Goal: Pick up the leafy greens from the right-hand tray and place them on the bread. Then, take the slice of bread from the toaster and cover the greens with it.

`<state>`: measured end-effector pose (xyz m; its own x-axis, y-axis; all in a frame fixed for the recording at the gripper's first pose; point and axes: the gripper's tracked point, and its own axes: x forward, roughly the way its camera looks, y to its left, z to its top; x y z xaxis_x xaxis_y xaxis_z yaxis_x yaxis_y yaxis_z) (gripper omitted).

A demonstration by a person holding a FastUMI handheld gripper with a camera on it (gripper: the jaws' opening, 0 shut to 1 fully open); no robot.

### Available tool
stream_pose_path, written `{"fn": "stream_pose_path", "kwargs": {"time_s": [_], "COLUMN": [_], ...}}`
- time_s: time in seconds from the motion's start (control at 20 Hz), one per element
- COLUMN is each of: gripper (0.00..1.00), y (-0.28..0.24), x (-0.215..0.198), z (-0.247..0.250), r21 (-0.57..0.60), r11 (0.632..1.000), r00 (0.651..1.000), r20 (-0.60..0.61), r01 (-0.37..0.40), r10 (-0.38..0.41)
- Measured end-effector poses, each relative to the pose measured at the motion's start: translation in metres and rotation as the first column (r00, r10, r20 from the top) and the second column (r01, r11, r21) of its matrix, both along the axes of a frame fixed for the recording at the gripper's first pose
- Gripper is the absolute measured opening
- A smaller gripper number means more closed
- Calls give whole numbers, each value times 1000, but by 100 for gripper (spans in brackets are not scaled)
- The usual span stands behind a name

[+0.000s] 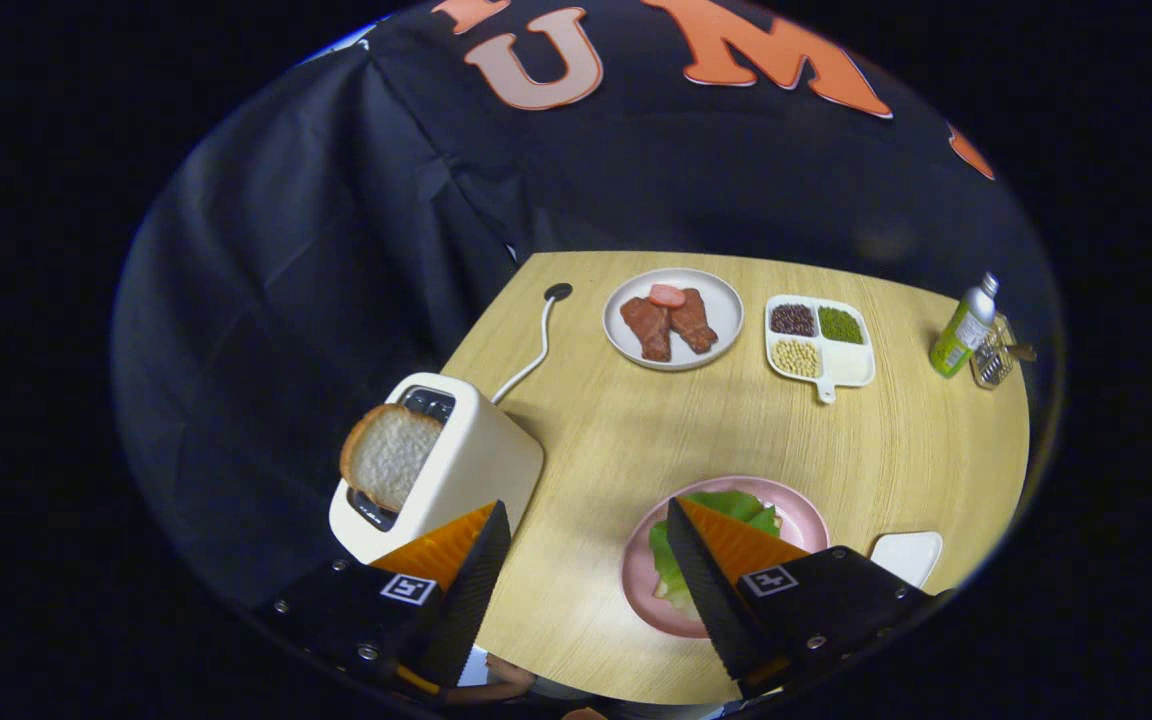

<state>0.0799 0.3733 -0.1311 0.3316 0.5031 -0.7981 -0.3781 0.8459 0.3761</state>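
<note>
My gripper point(588, 520) hangs above the wooden table point(626, 430), open, with nothing between its fingers. The left finger point(456, 550) overlaps the base of the cream toaster point(466, 460), from whose slot a slice of bread point(391, 455) sticks up. The right finger point(726, 560) covers part of a pink plate point(806, 515) on which green leafy greens point(726, 505) lie. Whatever sits under the greens is hidden.
A white plate point(726, 300) with pieces of meat point(671, 322) stands at the far side. Beside it is a divided white dish point(851, 365) of beans. A green bottle point(961, 330) and a small glass jar point(994, 360) stand far right. A white tray point(908, 555) lies right of the pink plate. The toaster's cord point(541, 335) runs back.
</note>
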Motion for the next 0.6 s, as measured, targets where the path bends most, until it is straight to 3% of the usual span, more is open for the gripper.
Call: {"fn": "stream_pose_path", "kwargs": {"time_s": [0.2,0.4,0.6], "gripper": [95,95,95], "y": [48,88,116], "x": [-1,-10,-8], "z": [36,41,43], "r21": [30,46,37], "r11": [998,993,993], "r00": [998,993,990], "r20": [5,-35,-79], "r01": [-61,-110,-113], "r10": [61,112,115]}}
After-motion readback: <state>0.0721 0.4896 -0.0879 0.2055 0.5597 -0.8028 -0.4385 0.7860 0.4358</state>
